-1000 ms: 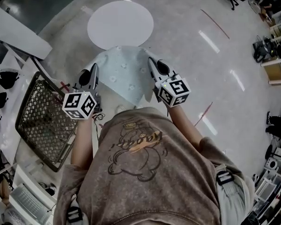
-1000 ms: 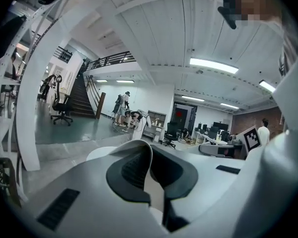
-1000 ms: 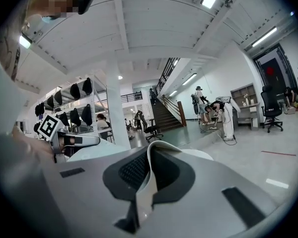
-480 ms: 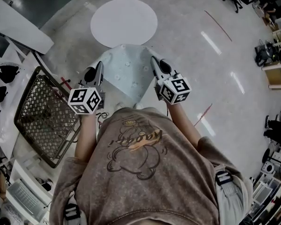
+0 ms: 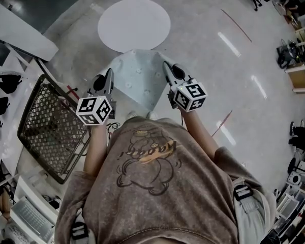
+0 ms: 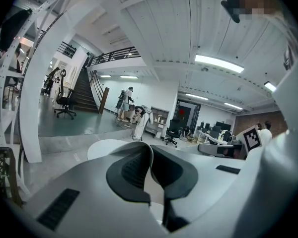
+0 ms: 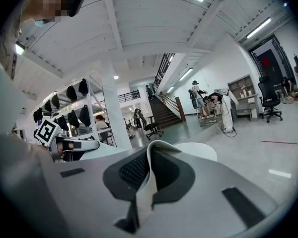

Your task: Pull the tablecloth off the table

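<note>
A pale blue tablecloth (image 5: 137,80) with small printed dots hangs off the table, stretched between both grippers in front of the person. The round white table (image 5: 133,24) stands bare on the floor beyond it. My left gripper (image 5: 110,72) is shut on the cloth's left edge, and a thin fold of cloth (image 6: 158,182) shows between its jaws (image 6: 151,150). My right gripper (image 5: 165,66) is shut on the right edge, with a strip of cloth (image 7: 145,187) pinched at its jaws (image 7: 150,148). The table top (image 6: 100,148) shows past the left jaws and, as a white disc (image 7: 201,150), past the right ones.
A dark wire basket (image 5: 48,128) stands on the floor at the left, close to my left arm. A white panel (image 5: 18,32) lies at the upper left. Red tape marks (image 5: 236,25) cross the floor. Shelves and chairs line the right edge.
My left gripper has sunk a little with its cloth edge. The right gripper has stayed in place. The cloth hangs between them as before.
</note>
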Action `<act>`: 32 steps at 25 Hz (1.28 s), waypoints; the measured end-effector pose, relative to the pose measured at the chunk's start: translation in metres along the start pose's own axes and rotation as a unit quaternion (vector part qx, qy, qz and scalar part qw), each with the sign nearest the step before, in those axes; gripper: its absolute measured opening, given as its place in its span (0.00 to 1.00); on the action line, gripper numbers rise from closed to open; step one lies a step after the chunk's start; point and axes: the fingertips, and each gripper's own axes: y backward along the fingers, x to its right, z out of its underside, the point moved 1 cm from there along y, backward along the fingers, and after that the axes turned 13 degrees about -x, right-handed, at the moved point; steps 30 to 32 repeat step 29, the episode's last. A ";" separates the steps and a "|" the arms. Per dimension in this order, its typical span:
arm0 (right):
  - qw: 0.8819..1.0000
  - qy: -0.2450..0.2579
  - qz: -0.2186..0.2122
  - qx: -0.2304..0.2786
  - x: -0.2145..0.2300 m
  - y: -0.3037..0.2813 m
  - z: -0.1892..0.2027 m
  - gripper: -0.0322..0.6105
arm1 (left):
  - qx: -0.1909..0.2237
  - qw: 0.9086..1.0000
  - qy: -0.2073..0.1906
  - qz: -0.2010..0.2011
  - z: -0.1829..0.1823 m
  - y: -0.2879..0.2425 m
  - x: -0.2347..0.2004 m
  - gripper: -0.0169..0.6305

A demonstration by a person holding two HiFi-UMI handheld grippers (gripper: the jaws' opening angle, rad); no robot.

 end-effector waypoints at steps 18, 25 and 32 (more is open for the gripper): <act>1.000 -0.011 -0.013 0.000 -0.012 0.001 0.005 0.06 | 0.000 1.000 0.015 -0.001 0.004 0.011 -0.001 0.06; 1.000 -0.012 -0.012 -0.002 -0.012 0.005 0.008 0.06 | -0.003 1.000 0.018 0.000 0.008 0.013 0.000 0.06; 1.000 -0.013 -0.011 -0.005 -0.009 0.005 0.012 0.06 | -0.007 1.000 0.017 0.001 0.012 0.009 0.002 0.06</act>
